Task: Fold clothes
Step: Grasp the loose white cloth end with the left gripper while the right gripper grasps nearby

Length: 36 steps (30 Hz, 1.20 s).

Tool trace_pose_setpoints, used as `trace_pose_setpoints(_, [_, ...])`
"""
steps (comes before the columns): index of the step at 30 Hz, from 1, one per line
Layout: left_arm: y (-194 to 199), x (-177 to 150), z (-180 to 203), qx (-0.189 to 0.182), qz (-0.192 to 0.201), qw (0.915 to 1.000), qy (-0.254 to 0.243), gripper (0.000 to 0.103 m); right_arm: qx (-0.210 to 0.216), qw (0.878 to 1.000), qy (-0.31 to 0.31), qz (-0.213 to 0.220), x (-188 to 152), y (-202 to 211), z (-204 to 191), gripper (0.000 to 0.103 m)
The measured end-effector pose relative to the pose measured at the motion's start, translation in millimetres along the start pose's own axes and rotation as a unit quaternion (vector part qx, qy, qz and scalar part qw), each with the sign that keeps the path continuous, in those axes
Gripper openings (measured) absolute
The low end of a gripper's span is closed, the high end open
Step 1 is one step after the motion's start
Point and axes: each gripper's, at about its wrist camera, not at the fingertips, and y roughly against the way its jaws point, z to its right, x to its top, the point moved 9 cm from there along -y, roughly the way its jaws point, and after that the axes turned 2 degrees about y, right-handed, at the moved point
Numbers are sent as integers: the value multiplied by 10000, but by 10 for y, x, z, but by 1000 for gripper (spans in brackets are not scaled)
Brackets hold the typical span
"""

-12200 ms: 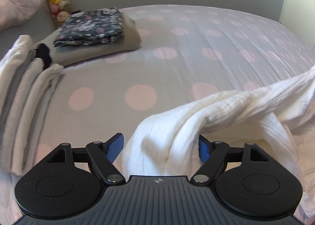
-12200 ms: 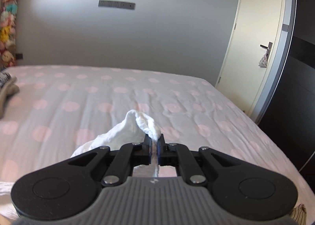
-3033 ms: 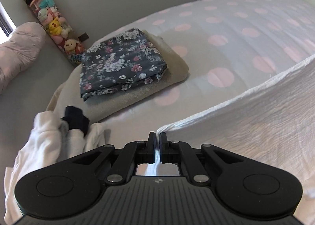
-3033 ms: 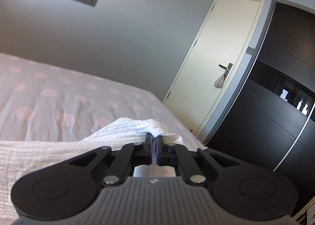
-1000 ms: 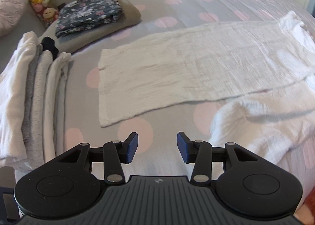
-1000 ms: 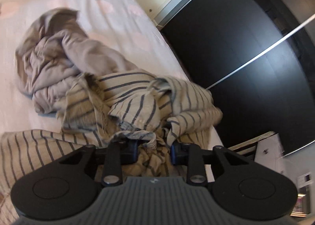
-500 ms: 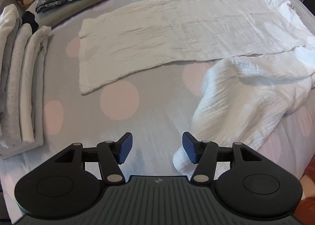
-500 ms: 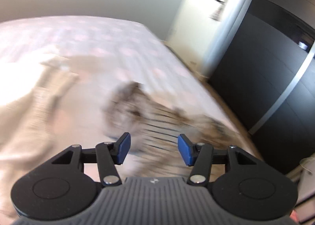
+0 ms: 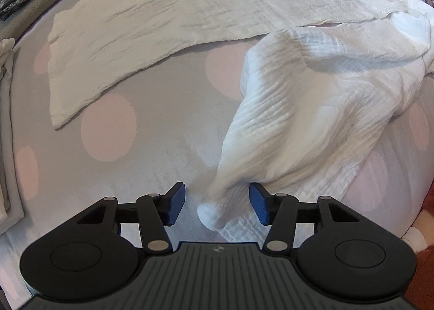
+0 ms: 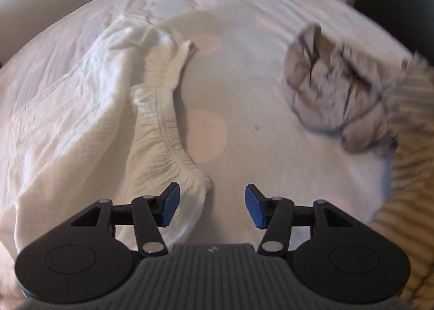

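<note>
My left gripper [image 9: 217, 204] and right gripper [image 10: 211, 205] match: ribbed black bodies, two round black discs, black linkage arms with silver screws, blue fingertip pads [image 9: 176, 202], small centre logo.

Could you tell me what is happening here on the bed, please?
A person is folding white trousers on a spotted bed using two handheld claws. One leg lies flat; the other is bunched. The left claw is open around that leg's cuff, and the right claw is open by the waistband. Crumpled clothes wait nearby.
</note>
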Motion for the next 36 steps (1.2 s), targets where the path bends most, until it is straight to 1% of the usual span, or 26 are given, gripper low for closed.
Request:
trace_pose_setpoints(3, [-38,23,2,-135,-32,9999,80,45,216,9992,-293,-137,-59,-175,-45,56])
trace_pose_setpoints(4, [-42,29,3,-180,-41,9998,106,41,297,9988,-350,-160,-79,-202,-81,51])
trace_pose_setpoints(5, [-42,34,4,-224,-49,9996,133,35,378,9983,-407,-183,-99,-228,-117,41])
trace_pose_setpoints(6, [-36,34,5,-262,-55,9995,167,31,436,9978,-451,-199,-117,-251,-151,34])
trace_pose_setpoints(7, [-28,33,4,-282,-62,9994,208,22,416,9979,-450,-192,-127,-264,-179,23])
trace_pose_setpoints(8, [-15,33,2,-273,-58,9993,241,13,400,9980,-449,-183,-133,-272,-203,15])
trace_pose_setpoints(9, [7,34,-1,-237,-35,9994,257,10,389,9981,-452,-156,-124,-254,-213,13])
trace_pose_setpoints(11, [55,35,-6,-169,12,9995,280,5,309,9985,-460,-24,-97,-177,-205,7])
trace_pose_setpoints(13, [141,34,-32,-120,86,9995,287,5,174,9989,-428,114,-45,-59,-155,6])
trace_pose_setpoints(15, [268,38,-100,-33,172,9991,395,4,89,9986,-450,247,22,100,-71,6])
trace_pose_setpoints(20, [638,-37,-370,244,340,9977,534,4,-210,9970,-515,535,193,553,231,5])
trace_pose_setpoints(23, [820,-129,-544,510,332,9964,584,4,-490,9948,-629,635,266,780,484,5])
trace_pose_setpoints(26, [921,-258,-732,817,200,9945,618,4,-781,9918,-749,686,295,937,772,5])
trace_pose_setpoints(29, [980,-372,-934,1066,41,9922,651,4,-1066,9875,-912,723,261,1011,1076,5])
trace_pose_setpoints(31, [998,-425,-1022,1135,1,9909,731,4,-1212,9843,-1049,736,244,996,1242,4])
trace_pose_setpoints(33, [997,-444,-1071,1054,14,9907,861,4,-1332,9813,-1185,728,221,964,1385,4])
trace_pose_setpoints(34, [980,-450,-1081,998,9,9908,912,4,-1325,9817,-1202,657,198,920,1407,4])
trace_pose_setpoints(36, [870,-487,-1046,998,-196,9914,828,4,-1320,9824,-1219,517,152,832,1447,4])
